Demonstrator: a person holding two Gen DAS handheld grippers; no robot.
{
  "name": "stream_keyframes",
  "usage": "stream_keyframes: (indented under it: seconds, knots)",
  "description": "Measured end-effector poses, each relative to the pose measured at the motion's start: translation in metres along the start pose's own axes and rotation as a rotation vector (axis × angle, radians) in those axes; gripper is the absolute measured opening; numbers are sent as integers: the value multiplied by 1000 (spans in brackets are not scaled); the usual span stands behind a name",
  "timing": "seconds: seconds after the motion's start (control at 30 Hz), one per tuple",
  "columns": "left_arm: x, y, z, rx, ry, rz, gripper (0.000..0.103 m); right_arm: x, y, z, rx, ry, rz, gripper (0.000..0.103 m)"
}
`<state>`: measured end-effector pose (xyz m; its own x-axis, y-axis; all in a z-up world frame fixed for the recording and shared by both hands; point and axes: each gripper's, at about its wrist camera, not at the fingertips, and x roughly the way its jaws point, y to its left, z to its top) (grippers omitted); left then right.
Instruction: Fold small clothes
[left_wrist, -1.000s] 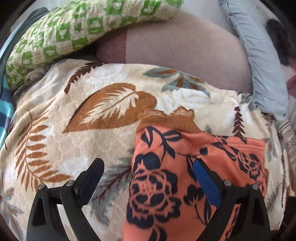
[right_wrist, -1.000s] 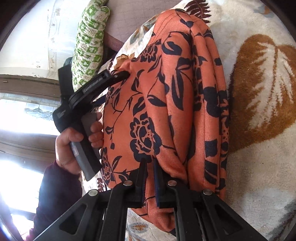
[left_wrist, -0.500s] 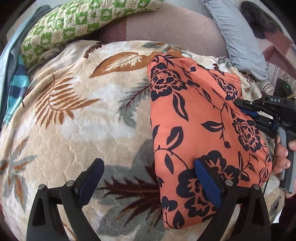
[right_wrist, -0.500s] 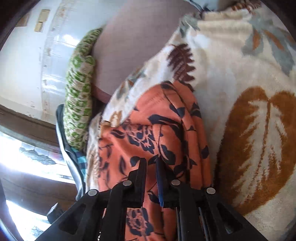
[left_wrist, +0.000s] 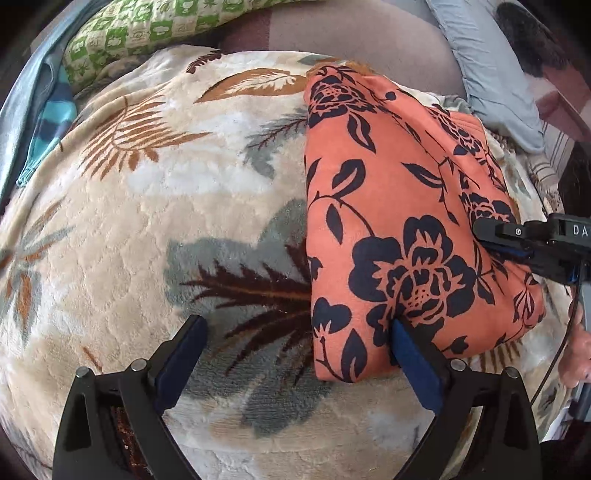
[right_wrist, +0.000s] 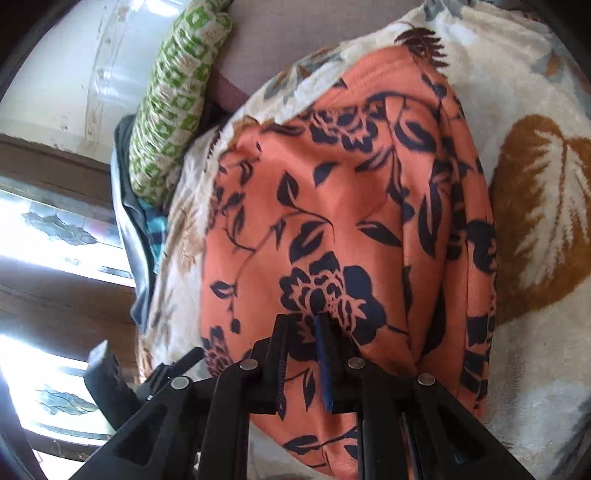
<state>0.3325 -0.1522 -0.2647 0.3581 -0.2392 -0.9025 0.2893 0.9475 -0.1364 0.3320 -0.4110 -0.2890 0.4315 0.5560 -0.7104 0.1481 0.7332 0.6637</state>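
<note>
One garment: an orange garment (left_wrist: 399, 206) with a dark navy flower print is laid folded on the blanket, toward the right side in the left wrist view.
Fold: several layers are stacked along one long edge, seen at the right of the garment (right_wrist: 332, 221) in the right wrist view.
Blanket: a cream plush blanket (left_wrist: 147, 229) with brown, grey and rust leaf patterns is spread beneath the garment.
Left claw: the left claw (left_wrist: 295, 339) is held wide apart; one blue pad (left_wrist: 406, 354) is set on the garment's near corner, the other over bare blanket; nothing is clamped.
Right claw: the right claw (right_wrist: 301, 325) is parted by a narrow gap, its jaws having just been opening; orange cloth is seen in the gap, and whether the pads press on it cannot be told.
Surroundings: a green checked cushion (left_wrist: 177, 26) and a pale blue pillow (left_wrist: 491, 74) are placed beyond the blanket.
</note>
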Motion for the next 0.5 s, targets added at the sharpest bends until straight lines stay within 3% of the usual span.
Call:
stream_keyframes:
  seconds: [0.13,0.37,0.5]
  knots:
    - [-13,-1,-3,-1,0,0,98,-16,0,-7,50,-6,-2,18]
    - [-49,9,-13,-2,-145,-35,98,-45,9,-45,42,3,0,18]
    - [-26,5,-6,75,-159,3,98,-29,-7,-57,82,-8,-107,18]
